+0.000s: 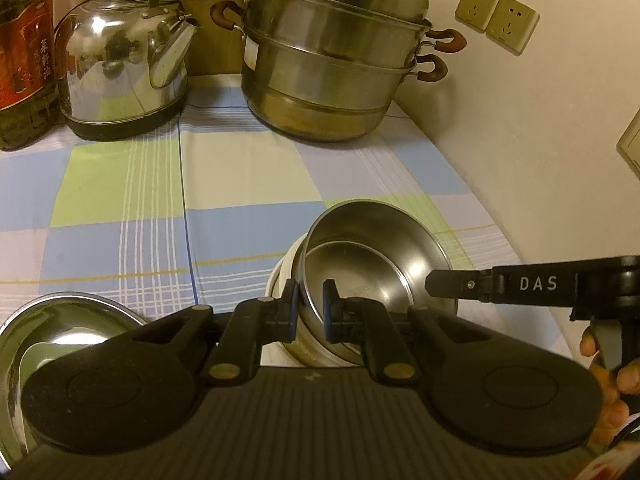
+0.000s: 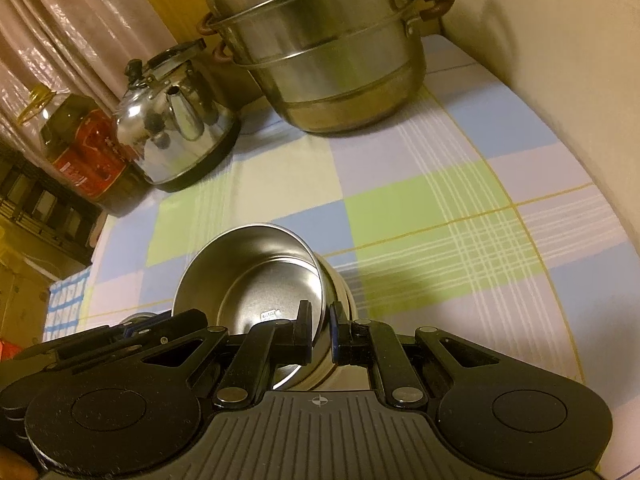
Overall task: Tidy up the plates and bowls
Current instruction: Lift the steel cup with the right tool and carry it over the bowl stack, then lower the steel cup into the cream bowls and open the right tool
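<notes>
Together we clench both grippers, left gripper (image 1: 311,304) and right gripper (image 2: 319,330), on the steel bowl's (image 1: 372,256) opposite rims, keeping it level.

Two steel bowls (image 1: 372,264), one white bowl (image 1: 280,276), one kettle (image 1: 124,60), one steamer pot (image 1: 332,60), one oil bottle (image 1: 24,52), two wall sockets (image 1: 496,16).

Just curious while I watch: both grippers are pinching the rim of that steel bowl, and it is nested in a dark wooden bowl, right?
Not wooden. The left gripper and right gripper do pinch the steel bowl, but it sits in a white bowl, as the left wrist view shows.
</notes>
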`<state>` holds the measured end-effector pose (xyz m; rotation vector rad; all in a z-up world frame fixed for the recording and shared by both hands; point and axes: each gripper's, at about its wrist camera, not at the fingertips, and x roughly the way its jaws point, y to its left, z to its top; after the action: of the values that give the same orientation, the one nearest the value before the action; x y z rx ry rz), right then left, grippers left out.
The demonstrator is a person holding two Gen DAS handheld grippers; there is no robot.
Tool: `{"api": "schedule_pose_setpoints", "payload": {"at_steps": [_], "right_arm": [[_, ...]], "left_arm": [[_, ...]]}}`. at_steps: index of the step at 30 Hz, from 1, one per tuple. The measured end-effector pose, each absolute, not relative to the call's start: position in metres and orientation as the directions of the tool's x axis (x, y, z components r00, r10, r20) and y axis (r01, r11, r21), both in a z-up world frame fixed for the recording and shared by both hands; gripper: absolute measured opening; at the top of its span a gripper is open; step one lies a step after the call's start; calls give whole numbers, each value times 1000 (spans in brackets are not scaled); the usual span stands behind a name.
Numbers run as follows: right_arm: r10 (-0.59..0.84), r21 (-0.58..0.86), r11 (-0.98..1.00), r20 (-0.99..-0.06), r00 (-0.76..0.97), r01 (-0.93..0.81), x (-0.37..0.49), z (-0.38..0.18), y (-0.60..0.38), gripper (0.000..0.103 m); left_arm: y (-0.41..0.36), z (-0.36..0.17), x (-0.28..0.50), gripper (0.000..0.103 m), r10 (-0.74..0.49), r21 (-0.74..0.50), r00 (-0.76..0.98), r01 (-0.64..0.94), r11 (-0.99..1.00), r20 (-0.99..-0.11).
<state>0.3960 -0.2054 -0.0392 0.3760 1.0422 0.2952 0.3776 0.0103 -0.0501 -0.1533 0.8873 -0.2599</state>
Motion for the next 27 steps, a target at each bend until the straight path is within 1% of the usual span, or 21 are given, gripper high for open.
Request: {"api": "schedule_pose_setpoints", "payload": {"at_steps": [9, 15, 17, 18, 19, 20, 22, 24, 27], "right_arm": [[406, 445, 895, -774, 485, -39, 397, -39, -206, 9], [405, 453, 891, -756, 515, -36, 386, -32, -209, 11], [405, 449, 892, -746, 529, -50, 381, -28, -209, 21], [406, 449, 892, -740, 536, -57, 378, -25, -209, 37], [409, 450, 890, -731, 546, -65, 373, -23, -210, 51], [413, 453, 889, -723, 554, -71, 369, -20, -211, 53], [427, 460, 883, -715, 554, -88, 358, -15, -213, 54], [440, 468, 878, -707, 554, -101, 347, -12, -215, 54], [459, 480, 869, -695, 554, -118, 326, -6, -220, 55]], "left_arm": [[13, -51, 382, 12, -288, -241, 597, 160, 957, -749], [14, -39, 370, 13, -269, -228, 631, 148, 962, -728], [14, -32, 362, 15, -264, -224, 646, 145, 964, -716], [14, -29, 358, 16, -257, -219, 653, 141, 966, -713], [13, -25, 352, 16, -249, -213, 659, 136, 968, -710], [13, -22, 346, 16, -246, -213, 660, 132, 968, -709], [12, -16, 334, 17, -251, -223, 660, 129, 966, -708], [11, -10, 318, 23, -248, -223, 666, 124, 967, -703], [8, -5, 295, 24, -231, -213, 674, 111, 971, -701]]}}
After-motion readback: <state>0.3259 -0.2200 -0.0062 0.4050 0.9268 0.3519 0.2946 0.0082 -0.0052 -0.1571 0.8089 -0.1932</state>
